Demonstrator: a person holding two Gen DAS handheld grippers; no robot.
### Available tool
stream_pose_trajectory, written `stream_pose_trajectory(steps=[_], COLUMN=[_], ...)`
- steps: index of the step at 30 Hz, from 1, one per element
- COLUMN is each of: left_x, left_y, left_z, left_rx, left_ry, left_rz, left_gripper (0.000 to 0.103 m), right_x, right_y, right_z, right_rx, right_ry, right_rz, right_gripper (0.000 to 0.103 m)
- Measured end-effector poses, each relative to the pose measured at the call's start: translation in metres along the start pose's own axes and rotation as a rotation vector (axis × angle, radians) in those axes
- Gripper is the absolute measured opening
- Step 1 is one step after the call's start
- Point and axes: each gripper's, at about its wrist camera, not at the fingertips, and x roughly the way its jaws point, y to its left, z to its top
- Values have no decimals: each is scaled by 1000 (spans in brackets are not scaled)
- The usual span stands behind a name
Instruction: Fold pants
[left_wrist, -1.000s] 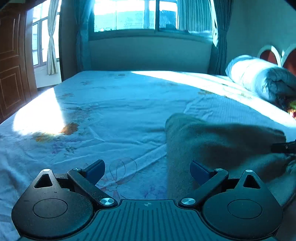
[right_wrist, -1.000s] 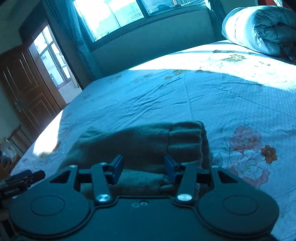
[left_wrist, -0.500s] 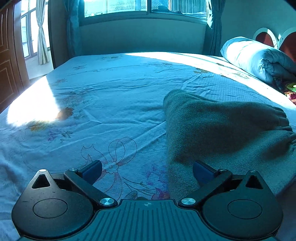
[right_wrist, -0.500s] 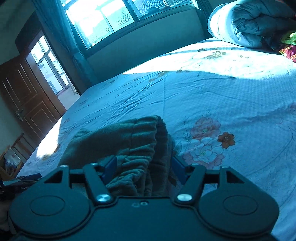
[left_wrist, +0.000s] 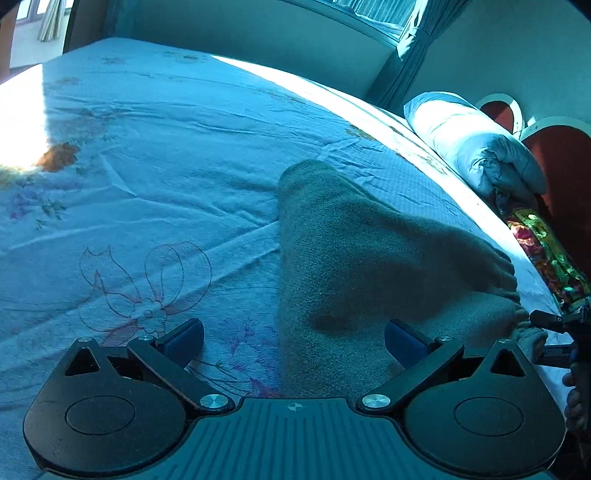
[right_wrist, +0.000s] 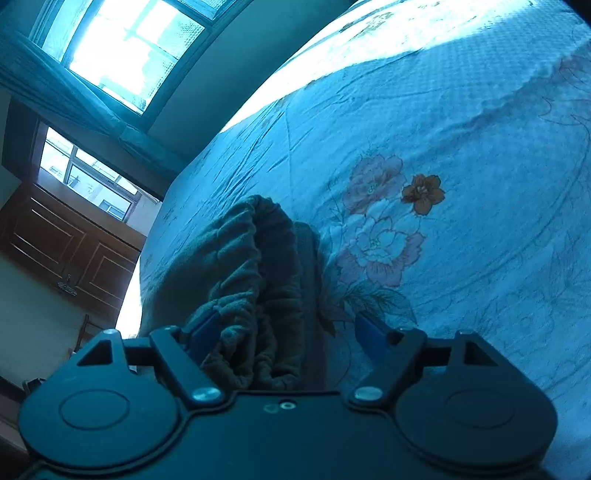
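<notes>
- Between your right gripper's opening jaws sits the pants' bunched waistband, unpinched.
- Your left gripper, spread wide, straddles the fold's near edge.
- Pants' long axis runs left-right between them.

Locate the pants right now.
The pants lie folded on the floral bedsheet, right of centre in the left wrist view, waistband end between the opening right gripper jaws.

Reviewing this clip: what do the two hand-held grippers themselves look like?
Both look alike. The left hand-held gripper and right hand-held gripper have black bodies with two round housings, angled link arms on silver screws, and blue finger pads. The left body is ribbed, with a small crosshair mark.
</notes>
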Motion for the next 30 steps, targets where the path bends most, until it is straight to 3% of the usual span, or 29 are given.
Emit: stream_pose_trajectory(steps=[4, 14, 18, 21, 25, 28, 29, 30], left_x=[15, 58, 72, 73, 80, 87, 87, 85], left_y=[3, 49, 45, 47, 39, 37, 38, 40], left_z=[5, 27, 32, 29, 29, 30, 30, 29], left_rx=[-15, -293, -281, -293, -286, -282, -300, -307], left_ry=[20, 63, 124, 145, 153, 151, 150, 157], left_rz=[-53, -334, -406, -454, -429, -451, -473, -480], left_gripper=[103, 103, 103, 103, 103, 103, 100, 86], right_x=[9, 39, 49, 50, 50, 51, 51, 50], right_y=[-6, -10, -7, -9, -15, -13, -10, -10], right_z=[3, 16, 19, 21, 24, 22, 21, 21], right_rx=[35, 106, 113, 99, 107, 119, 123, 121], right_ry=[30, 115, 142, 161, 167, 168, 170, 172], right_rz=[62, 143, 182, 202, 209, 209, 209, 208], right_gripper=[75, 74, 77, 76, 75, 77, 77, 77])
